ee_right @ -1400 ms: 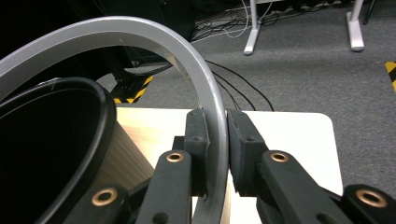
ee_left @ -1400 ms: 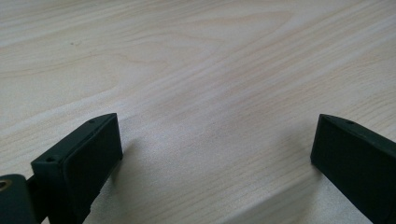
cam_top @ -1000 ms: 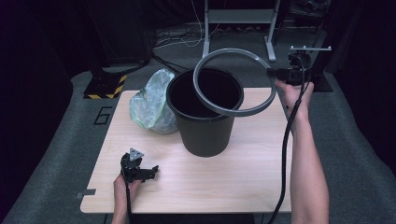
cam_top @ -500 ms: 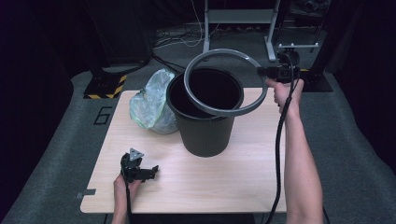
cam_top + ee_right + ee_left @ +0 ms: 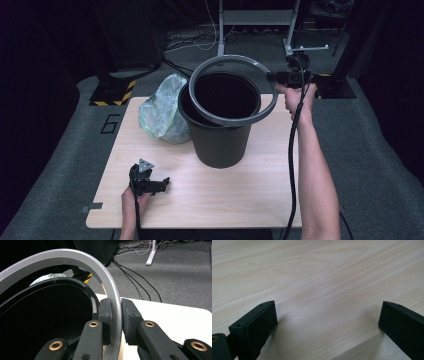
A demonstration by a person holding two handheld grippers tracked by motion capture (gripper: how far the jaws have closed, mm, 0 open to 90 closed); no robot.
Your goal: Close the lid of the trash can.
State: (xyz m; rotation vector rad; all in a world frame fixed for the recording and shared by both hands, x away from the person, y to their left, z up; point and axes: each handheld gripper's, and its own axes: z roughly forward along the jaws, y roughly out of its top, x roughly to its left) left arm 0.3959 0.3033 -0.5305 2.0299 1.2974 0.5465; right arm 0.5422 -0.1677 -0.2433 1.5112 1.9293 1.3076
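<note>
Above the black bin [image 5: 218, 125], the grey ring [image 5: 220, 118] hangs slightly tilted, its near arc low over the bin's mouth and its far arc raised. The right tool [image 5: 274, 77] is clamped on the ring's edge at about three o'clock; in the right gripper view the two pads pinch the thin band [image 5: 113, 300] from inside and outside. The ring looks like rigid, light plastic, smooth enough to twist in so narrow a grip, so a hold square across the band, as here, seems the safest one. It should bear little load but may swing about the pinch point. The left tool [image 5: 161, 184] rests at seven o'clock on the counter [image 5: 240, 200], jaws apart with only bare wood between them. At ten o'clock from the bin lies a crumpled clear bag [image 5: 162, 112], partly hidden behind it. The bin's inside is too dark to tell whether anything lies in it.
</note>
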